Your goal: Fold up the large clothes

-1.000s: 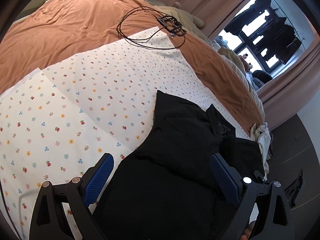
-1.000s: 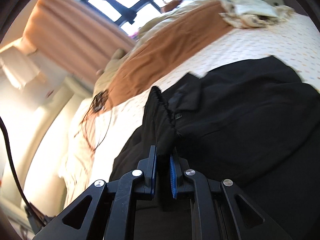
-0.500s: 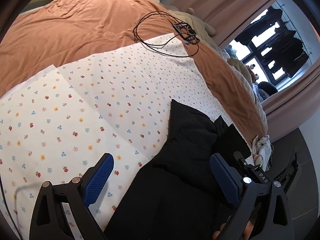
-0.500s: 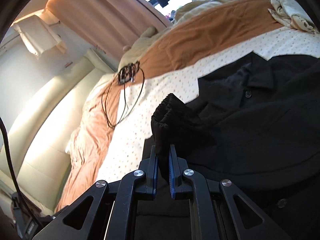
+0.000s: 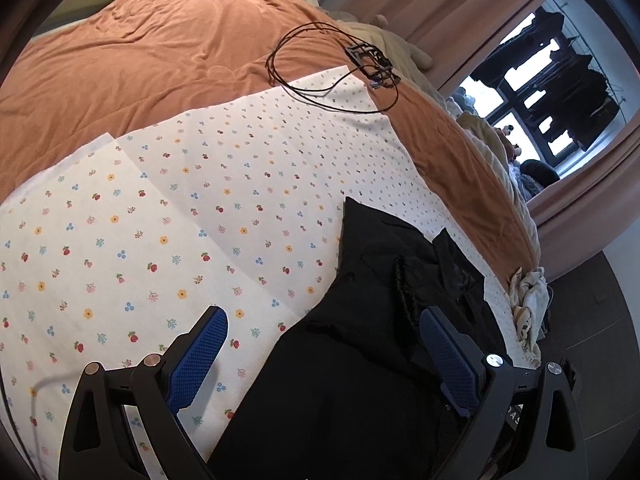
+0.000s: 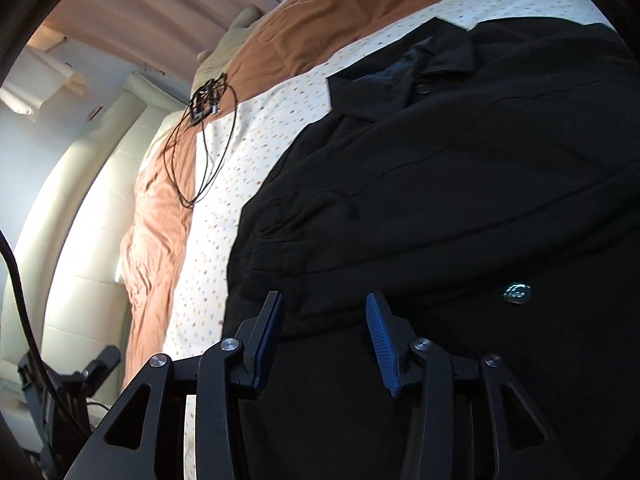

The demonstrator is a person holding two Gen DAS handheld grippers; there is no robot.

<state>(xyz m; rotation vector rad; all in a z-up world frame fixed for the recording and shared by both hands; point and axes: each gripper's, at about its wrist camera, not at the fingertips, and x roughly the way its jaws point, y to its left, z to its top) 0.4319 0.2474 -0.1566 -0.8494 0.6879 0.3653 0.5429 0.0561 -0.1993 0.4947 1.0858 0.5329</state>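
Note:
A large black buttoned garment (image 5: pixel 360 352) lies on a white floral sheet (image 5: pixel 180 220) spread over a bed. Its collar (image 6: pixel 424 64) points to the far side in the right wrist view, where the garment (image 6: pixel 460 184) fills most of the frame. My left gripper (image 5: pixel 324 356) is open and empty, hovering over the garment's left edge. My right gripper (image 6: pixel 324 336) is open and empty just above the black cloth, with a folded-over sleeve lying in front of it.
An orange-brown duvet (image 5: pixel 140 60) covers the bed beyond the sheet. A black cable coil with a small device (image 5: pixel 352 68) lies at the sheet's far edge. Crumpled pale clothes (image 5: pixel 528 304) sit at the bed's right edge. Curtains and a window are at the right.
My right gripper was shut on a fold of the black garment and carried it across. It has now opened and let the fold go onto the garment. The left gripper stayed open.

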